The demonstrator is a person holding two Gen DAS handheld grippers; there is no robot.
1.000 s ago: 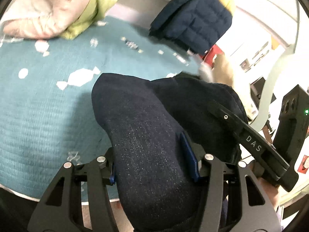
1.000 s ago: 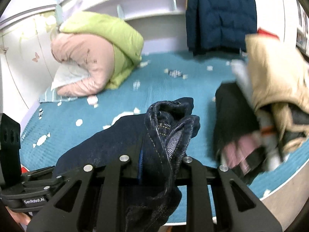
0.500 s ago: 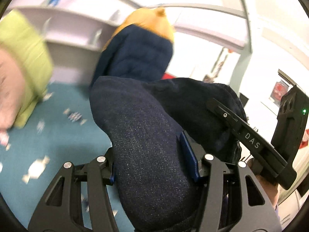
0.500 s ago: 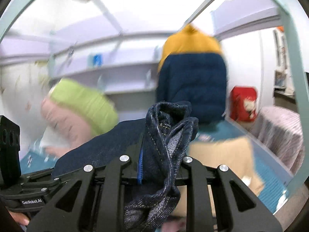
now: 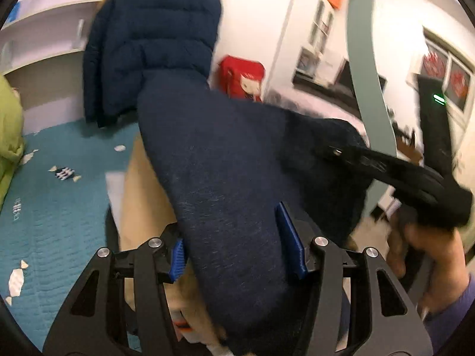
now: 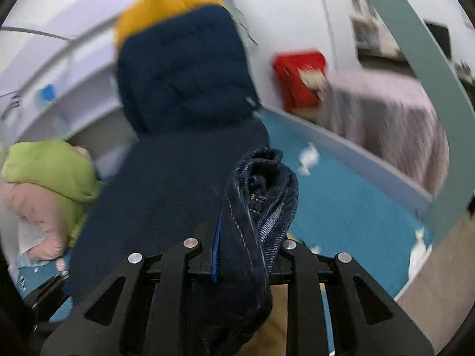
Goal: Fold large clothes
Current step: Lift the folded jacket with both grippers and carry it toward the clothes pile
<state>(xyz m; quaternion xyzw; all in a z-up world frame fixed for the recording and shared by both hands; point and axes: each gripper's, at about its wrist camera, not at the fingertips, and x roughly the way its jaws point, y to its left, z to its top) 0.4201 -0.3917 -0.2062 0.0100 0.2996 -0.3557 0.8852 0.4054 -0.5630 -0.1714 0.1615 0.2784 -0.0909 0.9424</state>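
Gripping dark denim jeans (image 5: 225, 178) with both tools: left gripper (image 5: 237, 255) has its blue pads (image 5: 289, 238) pressed on a thick folded bulk of the fabric, jaws held fairly wide by it; right gripper (image 6: 246, 255) is clamped narrow on a bunched edge of the same jeans, stitched seam and ribbed hem sticking up between the fingers. Jeans are lifted off the surface, stretched between the two tools; in the left view the right tool and the hand (image 5: 430, 264) holding it show at the far end of the cloth, purple sleeve at the edge. Surface below is a teal quilted bed cover (image 5: 59, 207) with a small white candy-like print. Beige garment (image 5: 142, 195) lies on it directly under the jeans. Green and pink bedding (image 6: 50, 187) is piled at the left end near the wall. Navy puffer jacket (image 5: 154, 44) with a mustard hood hangs behind the bed, against white shelving (image 6: 68, 89). Red box or bag (image 6: 299, 77) sits past the bed's far corner, next to something draped in pale pink cloth (image 6: 386, 118). Grey-green frame post (image 5: 365, 68) crosses the right side. Room background is motion-blurred, details beyond that unreadable.
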